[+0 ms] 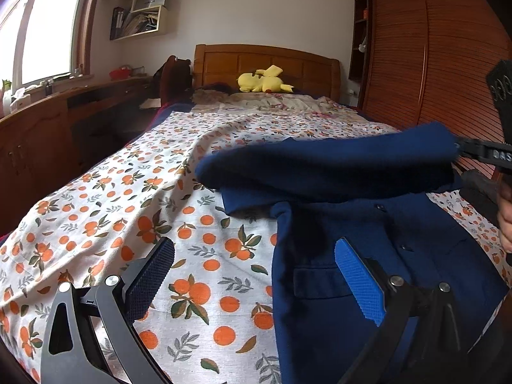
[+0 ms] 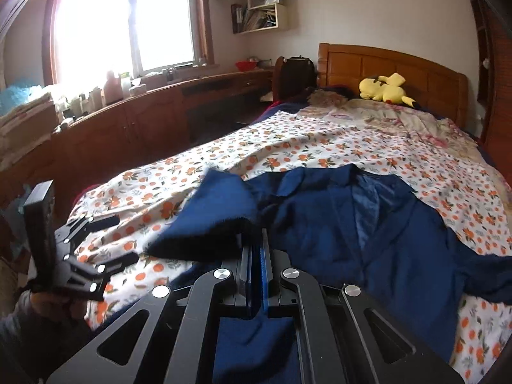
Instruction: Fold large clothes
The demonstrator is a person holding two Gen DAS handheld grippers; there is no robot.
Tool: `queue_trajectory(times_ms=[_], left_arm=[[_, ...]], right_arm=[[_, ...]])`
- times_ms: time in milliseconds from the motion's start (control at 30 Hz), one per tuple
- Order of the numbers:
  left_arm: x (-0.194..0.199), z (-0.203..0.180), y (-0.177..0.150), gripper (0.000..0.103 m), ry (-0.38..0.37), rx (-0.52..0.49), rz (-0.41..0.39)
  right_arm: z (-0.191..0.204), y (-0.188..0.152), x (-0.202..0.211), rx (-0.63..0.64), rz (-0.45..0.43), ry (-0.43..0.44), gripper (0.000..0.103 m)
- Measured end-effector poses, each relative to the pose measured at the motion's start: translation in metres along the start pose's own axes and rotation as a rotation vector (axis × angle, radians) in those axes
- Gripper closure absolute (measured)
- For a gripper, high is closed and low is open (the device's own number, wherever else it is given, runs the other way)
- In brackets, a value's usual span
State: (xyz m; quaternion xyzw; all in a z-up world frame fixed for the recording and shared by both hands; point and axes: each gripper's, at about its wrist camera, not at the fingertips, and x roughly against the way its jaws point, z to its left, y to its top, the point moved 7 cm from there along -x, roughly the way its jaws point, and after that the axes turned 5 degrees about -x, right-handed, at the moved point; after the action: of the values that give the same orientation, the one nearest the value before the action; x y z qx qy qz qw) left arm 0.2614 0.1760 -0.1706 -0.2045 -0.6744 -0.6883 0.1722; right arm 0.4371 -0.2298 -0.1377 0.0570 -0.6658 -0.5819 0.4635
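Orange-printed sheet [image 1: 134, 211] covers the bed ahead of my left wrist camera; my left gripper [image 1: 252, 275] hangs wide open and empty above it, beside the navy jacket [image 1: 384, 256]. At right my right gripper [image 1: 473, 150] pinches a raised sleeve [image 1: 320, 166].

From my right wrist camera, the jaws are clamped on that sleeve's cuff, lifted above the jacket spread front-up on the bed.

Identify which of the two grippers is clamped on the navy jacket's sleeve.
The right gripper: shut on the jacket sleeve. The left gripper stands open, empty.
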Motion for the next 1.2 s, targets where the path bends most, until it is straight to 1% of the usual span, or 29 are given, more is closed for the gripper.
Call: queue_trajectory(times_ms=[167, 233, 333, 433, 500, 533, 567, 633, 667, 800, 933, 1000, 1100, 1200], left_arm=[[0.0, -0.003, 0.001, 0.002, -0.005, -0.006, -0.004], [0.0, -0.004, 0.001, 0.002, -0.005, -0.006, -0.004], [-0.001, -0.004, 0.001, 0.002, -0.006, -0.006, -0.002], [-0.001, -0.005, 0.0, 0.002, -0.006, -0.008, 0.001], [-0.001, -0.006, 0.0, 0.002, -0.005, -0.011, 0.001], [-0.001, -0.005, 0.0, 0.002, -0.005, -0.01, 0.002], [-0.001, -0.006, 0.0, 0.002, -0.004, -0.011, 0.003], [-0.002, -0.005, 0.0, 0.002, -0.006, -0.009, 0.004], [-0.002, -0.005, 0.0, 0.002, -0.006, -0.01, 0.005], [-0.002, -0.005, 0.0, 0.002, -0.006, -0.009, 0.005], [-0.002, -0.006, 0.0, 0.002, -0.006, -0.011, 0.006], [-0.004, -0.006, -0.001, 0.002, -0.005, -0.013, 0.009], [-0.006, -0.006, -0.003, 0.002, -0.006, -0.017, 0.014], [-0.006, -0.006, -0.004, 0.002, -0.007, -0.022, 0.014]], right_arm=[[-0.003, -0.022, 0.009, 0.034, 0.023, -0.034, 0.1], [-0.004, -0.037, 0.01, 0.055, 0.043, -0.049, 0.1], [-0.009, -0.064, 0.0, 0.072, 0.104, -0.073, 0.1], [-0.014, -0.098, -0.016, 0.082, 0.189, -0.087, 0.098], [-0.013, -0.112, -0.021, 0.097, 0.216, -0.099, 0.097], [-0.012, -0.118, -0.022, 0.102, 0.225, -0.108, 0.091], [-0.011, -0.123, -0.02, 0.106, 0.223, -0.115, 0.078], [-0.005, -0.125, -0.016, 0.124, 0.213, -0.116, 0.066], [-0.004, -0.125, -0.014, 0.135, 0.208, -0.115, 0.063], [0.016, -0.12, -0.001, 0.18, 0.173, -0.103, 0.063], [0.034, -0.11, 0.01, 0.199, 0.128, -0.076, 0.063], [0.041, -0.107, 0.009, 0.205, 0.125, -0.058, 0.063], [0.048, -0.112, -0.004, 0.217, 0.162, -0.042, 0.063], [0.042, -0.128, -0.028, 0.207, 0.232, -0.043, 0.063]])
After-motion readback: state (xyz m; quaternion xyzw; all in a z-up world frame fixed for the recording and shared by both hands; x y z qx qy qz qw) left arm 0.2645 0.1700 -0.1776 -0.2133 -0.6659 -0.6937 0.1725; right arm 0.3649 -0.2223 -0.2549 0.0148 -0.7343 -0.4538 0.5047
